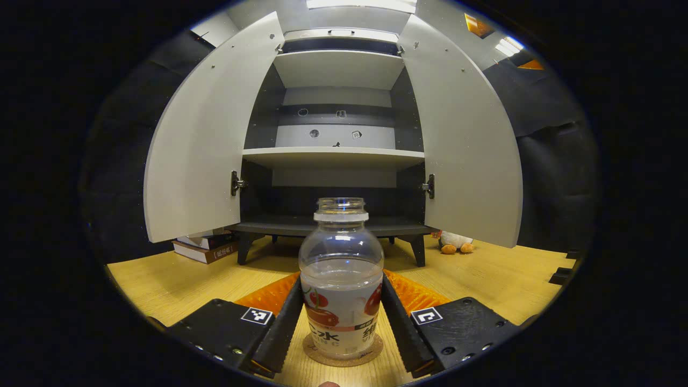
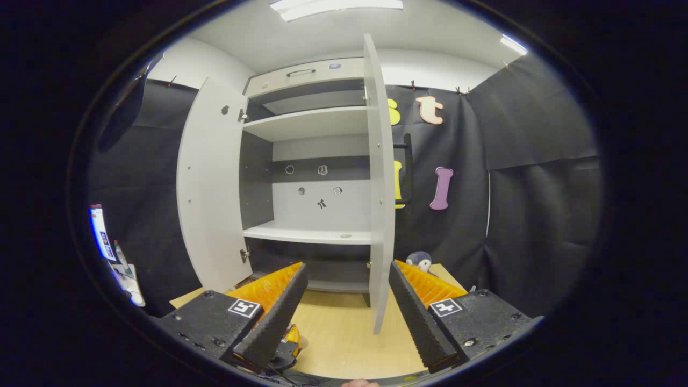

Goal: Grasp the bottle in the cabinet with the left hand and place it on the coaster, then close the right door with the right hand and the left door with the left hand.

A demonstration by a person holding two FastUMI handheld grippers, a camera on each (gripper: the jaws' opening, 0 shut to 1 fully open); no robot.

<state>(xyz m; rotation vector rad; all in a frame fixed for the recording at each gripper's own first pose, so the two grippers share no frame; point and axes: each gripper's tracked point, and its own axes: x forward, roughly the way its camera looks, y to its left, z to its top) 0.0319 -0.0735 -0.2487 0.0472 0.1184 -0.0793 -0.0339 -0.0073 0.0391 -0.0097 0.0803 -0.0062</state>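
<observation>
A staged recording booth dressed as a home corner is shown. Black cloth (image 2: 537,177) is hung as walls on clips beneath a white ceiling lit by strip lights (image 2: 336,6). A grey cabinet (image 1: 333,156) with both doors swung open and bare shelves is stood on short legs on a pale wooden worktop (image 1: 484,274). Household props are set beside it: a stack of books (image 1: 207,244) at one side, a plush toy (image 1: 454,242) at the other. At the booth's edge, a lit screen (image 2: 100,231) is seen in the right gripper view
</observation>
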